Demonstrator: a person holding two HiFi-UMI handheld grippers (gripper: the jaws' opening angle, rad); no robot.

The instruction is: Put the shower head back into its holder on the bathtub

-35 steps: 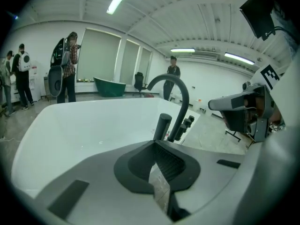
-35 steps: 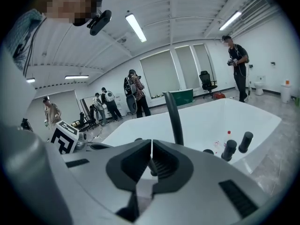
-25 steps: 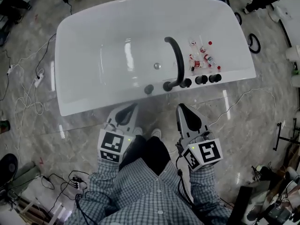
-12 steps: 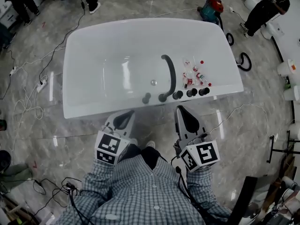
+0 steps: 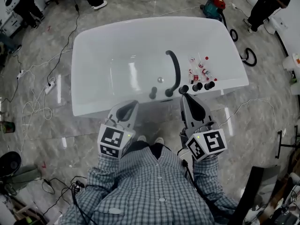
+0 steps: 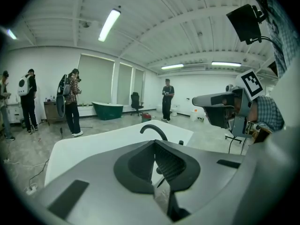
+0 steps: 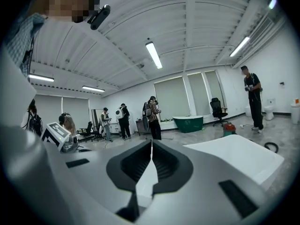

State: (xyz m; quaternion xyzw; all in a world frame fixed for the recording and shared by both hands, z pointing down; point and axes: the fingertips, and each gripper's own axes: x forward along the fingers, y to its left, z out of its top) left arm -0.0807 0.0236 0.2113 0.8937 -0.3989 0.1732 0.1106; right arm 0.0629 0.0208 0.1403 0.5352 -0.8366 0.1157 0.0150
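Observation:
A white bathtub (image 5: 117,36) stands in front of me on the marble floor. On its near rim are a black arched spout (image 5: 175,69), three black knobs (image 5: 197,86) to its right and a black round fitting (image 5: 153,93) to its left. I cannot make out a separate shower head. My left gripper (image 5: 127,110) is shut and empty, just short of the tub's near edge. My right gripper (image 5: 186,99) is shut and empty, its tip by the knobs. In the left gripper view the shut left gripper (image 6: 154,142) points at the spout (image 6: 153,130). The right gripper (image 7: 151,142) looks past the tub (image 7: 239,158).
Small red and white bottles (image 5: 198,69) lie on the rim right of the spout. Cables (image 5: 33,102) trail over the floor at left. A red vacuum (image 5: 213,7) and a black hose ring (image 5: 249,56) sit beyond the tub at right. People stand at the far side of the room (image 6: 71,102).
Both grippers have risen and now reach closer to the tub's near edge in the head view. Both stay shut and empty.

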